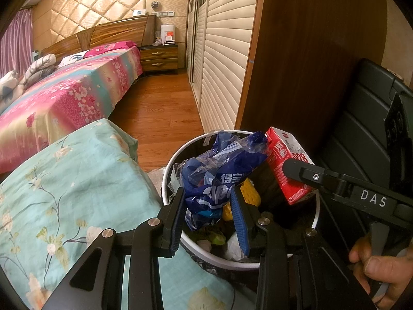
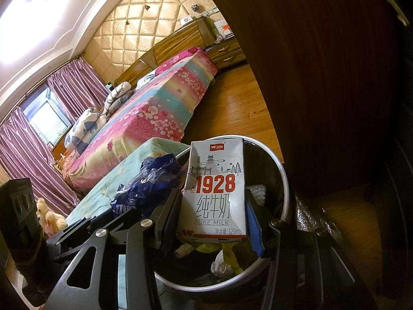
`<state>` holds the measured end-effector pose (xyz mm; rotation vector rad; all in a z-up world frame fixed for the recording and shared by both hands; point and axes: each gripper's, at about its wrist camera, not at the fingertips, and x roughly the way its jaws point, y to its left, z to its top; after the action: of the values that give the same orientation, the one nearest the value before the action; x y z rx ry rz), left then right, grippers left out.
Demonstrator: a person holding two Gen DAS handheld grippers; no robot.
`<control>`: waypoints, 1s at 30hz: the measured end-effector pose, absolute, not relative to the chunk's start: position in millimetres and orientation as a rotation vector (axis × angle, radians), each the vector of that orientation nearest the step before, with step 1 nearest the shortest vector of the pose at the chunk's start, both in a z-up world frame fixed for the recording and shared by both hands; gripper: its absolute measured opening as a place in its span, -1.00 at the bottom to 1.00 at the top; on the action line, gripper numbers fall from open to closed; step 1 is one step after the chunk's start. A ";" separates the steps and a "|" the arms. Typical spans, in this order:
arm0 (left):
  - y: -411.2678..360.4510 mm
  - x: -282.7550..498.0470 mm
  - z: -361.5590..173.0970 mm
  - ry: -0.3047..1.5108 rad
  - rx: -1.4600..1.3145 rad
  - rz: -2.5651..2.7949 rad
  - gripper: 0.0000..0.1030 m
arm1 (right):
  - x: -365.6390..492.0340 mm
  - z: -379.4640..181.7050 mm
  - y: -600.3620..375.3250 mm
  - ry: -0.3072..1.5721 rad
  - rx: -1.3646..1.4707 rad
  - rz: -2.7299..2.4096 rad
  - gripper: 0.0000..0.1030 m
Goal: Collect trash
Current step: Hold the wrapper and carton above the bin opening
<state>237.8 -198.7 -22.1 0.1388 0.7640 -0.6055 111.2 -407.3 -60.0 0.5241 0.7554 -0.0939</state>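
A round white-rimmed trash bin (image 1: 170, 165) (image 2: 280, 165) with a dark liner stands on the floor and holds several scraps. Above its opening my left gripper (image 1: 209, 206) is shut on a crumpled blue plastic wrapper (image 1: 219, 165) (image 2: 149, 183). My right gripper (image 2: 213, 206) is shut on a red and white milk carton (image 2: 218, 188) (image 1: 284, 165), which it holds upright over the bin's right side. In the left wrist view the right gripper's black finger (image 1: 304, 171) reaches in from the right, pressed to the carton.
A cushion with a pale green floral cover (image 1: 64, 186) touches the bin's left side. Behind it lie a bed (image 1: 64, 95), wooden floor (image 1: 160, 108) and a dark wooden cabinet (image 1: 304, 64). A black ribbed case (image 1: 361, 118) stands right of the bin. A hand (image 1: 382, 266) grips the right tool.
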 end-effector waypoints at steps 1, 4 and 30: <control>-198.5 237.6 -21.9 0.764 0.138 -0.605 -0.35 | 111.3 -60.2 -407.2 0.756 0.526 -0.093 -0.08; -198.8 237.4 -21.9 0.763 0.139 -0.606 -0.35 | 111.5 -60.3 -407.1 0.756 0.526 -0.093 -0.08; -195.3 235.6 -18.8 0.767 0.135 -0.610 -0.34 | 111.7 -61.9 -403.8 0.762 0.536 -0.091 -0.08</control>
<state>235.6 -195.3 -18.8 0.1347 0.7669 -0.6101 111.7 -403.8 -61.9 0.5359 0.7615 -0.0907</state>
